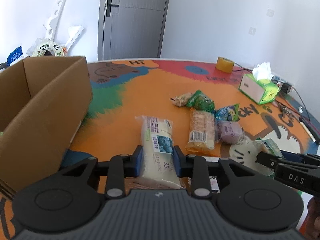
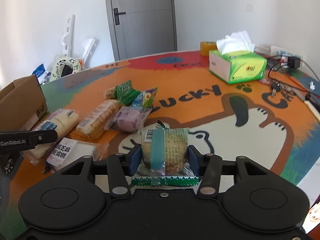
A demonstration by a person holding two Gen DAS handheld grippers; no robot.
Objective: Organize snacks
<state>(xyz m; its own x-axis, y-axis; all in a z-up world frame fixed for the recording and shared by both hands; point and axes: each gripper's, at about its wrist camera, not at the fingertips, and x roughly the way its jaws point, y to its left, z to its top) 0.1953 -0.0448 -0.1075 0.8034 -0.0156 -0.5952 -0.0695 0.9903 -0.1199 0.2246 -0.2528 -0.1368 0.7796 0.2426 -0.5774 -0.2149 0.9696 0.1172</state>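
The long pale cream snack pack with a blue picture label (image 1: 159,146) lies on the colourful cartoon-printed table mat (image 1: 124,108), and the left gripper (image 1: 158,161) has its 2 blue pads pressed against the pack's sides, pinching it near its close end. Just left of it stands the open brown cardboard box (image 1: 46,104). The right gripper (image 2: 164,159) pinches a clear-wrapped round pastry pack with a teal stripe and green zigzag seam (image 2: 165,150) between its blue pads, low over the white cat drawing on the mat. Between the 2 packs and further back lie the other snacks, touching in a loose cluster: an orange-edged cracker pack with a barcode (image 1: 200,132), a purple bun pack (image 1: 230,130), a blue-green candy bag (image 1: 228,113) and a green snack bag (image 1: 200,101). Well apart, at the far edge, sit a green tissue box (image 1: 258,89) and a yellow tape roll (image 1: 225,64).
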